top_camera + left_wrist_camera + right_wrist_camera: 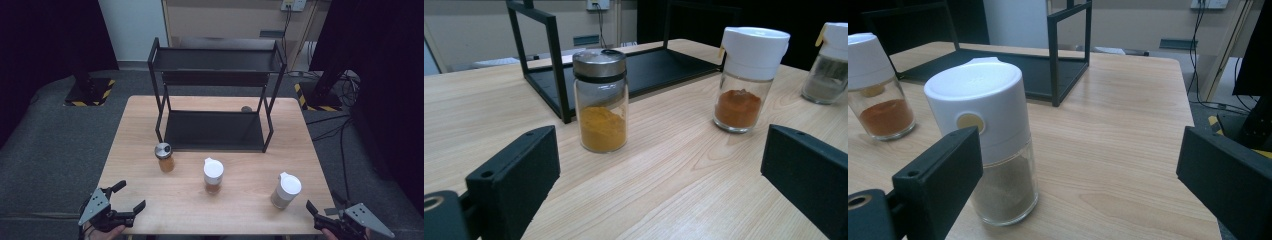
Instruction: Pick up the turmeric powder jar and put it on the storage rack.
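1. At the table's near edge, both grippers, left (126,198) and right (322,204), gape wide, holding nothing.
2. Right's nearest jar (285,190) stands upright just ahead, front right of the rack (215,132).
3. Best centre the jaws around its glass, below the cap, before squeezing.

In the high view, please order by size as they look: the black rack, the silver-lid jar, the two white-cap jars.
1. Black rack.
2. Two white-cap jars, alike.
3. Silver-lid jar.
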The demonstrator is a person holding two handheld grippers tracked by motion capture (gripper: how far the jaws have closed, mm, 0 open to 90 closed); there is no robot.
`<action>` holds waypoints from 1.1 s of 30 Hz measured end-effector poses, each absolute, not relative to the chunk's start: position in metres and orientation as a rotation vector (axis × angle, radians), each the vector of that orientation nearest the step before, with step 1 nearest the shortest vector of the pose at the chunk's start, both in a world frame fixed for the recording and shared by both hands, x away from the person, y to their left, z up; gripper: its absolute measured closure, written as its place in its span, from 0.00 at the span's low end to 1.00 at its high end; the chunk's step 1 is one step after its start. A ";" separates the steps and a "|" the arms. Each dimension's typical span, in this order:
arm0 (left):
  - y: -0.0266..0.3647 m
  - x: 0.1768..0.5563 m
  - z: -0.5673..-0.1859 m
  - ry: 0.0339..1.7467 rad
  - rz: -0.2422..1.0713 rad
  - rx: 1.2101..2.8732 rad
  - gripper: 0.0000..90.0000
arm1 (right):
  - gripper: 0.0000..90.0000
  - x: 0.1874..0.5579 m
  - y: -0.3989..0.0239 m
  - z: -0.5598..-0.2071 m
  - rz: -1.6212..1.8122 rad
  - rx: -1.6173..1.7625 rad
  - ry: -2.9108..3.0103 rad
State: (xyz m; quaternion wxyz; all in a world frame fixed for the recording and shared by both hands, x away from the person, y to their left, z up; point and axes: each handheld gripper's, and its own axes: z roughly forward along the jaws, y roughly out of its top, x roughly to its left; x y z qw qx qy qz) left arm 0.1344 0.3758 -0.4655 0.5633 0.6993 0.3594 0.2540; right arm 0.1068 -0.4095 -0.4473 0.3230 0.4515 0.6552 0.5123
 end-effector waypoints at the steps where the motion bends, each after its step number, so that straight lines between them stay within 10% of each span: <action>1: 0.375 0.135 -0.465 0.851 0.595 1.647 0.02 | 0.05 0.107 -0.410 -0.447 1.345 1.185 1.719; 33: 0.370 0.221 -0.420 0.836 0.512 1.706 0.03 | 0.06 0.107 -0.410 -0.448 1.342 1.190 1.714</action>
